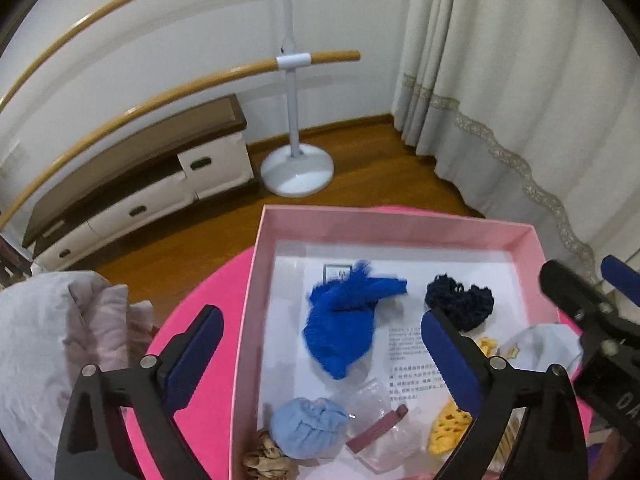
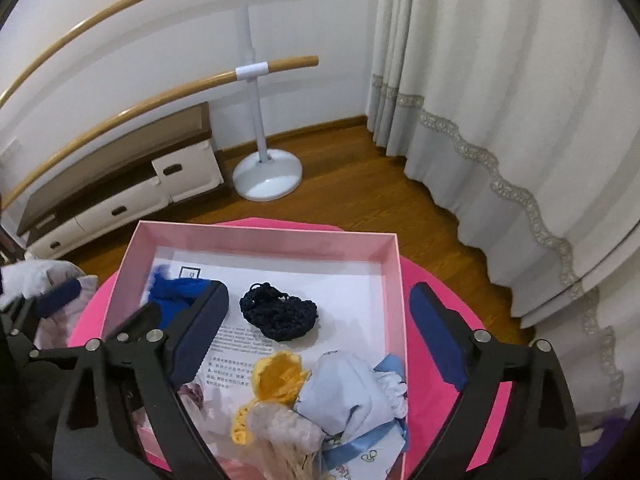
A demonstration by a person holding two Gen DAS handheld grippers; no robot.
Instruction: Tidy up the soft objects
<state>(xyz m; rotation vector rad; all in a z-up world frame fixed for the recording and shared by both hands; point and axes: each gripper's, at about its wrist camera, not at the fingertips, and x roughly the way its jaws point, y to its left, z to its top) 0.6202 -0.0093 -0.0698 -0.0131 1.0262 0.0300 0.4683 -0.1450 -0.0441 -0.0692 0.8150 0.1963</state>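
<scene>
Hovering over a pink box [image 1: 400, 226] on a bright pink table [image 1: 208, 292], both grippers have their jaws spread wide with nothing between the pads. The left gripper [image 1: 320, 346] hangs above a bright blue knitted cloth [image 1: 344, 320] lying on the printed paper [image 2: 240, 344] lining the box. Just beside it rests a dark navy crocheted piece [image 2: 280, 316], clear of the right gripper [image 2: 318, 322]. Nearer the cameras lie a pale blue bundle [image 1: 306, 426], a yellow knitted piece [image 2: 280, 376], a white and blue cloth [image 2: 352, 396] and a tan scrunchie [image 1: 266, 458]. Pale bedding [image 1: 60, 344] is heaped left of the table
</scene>
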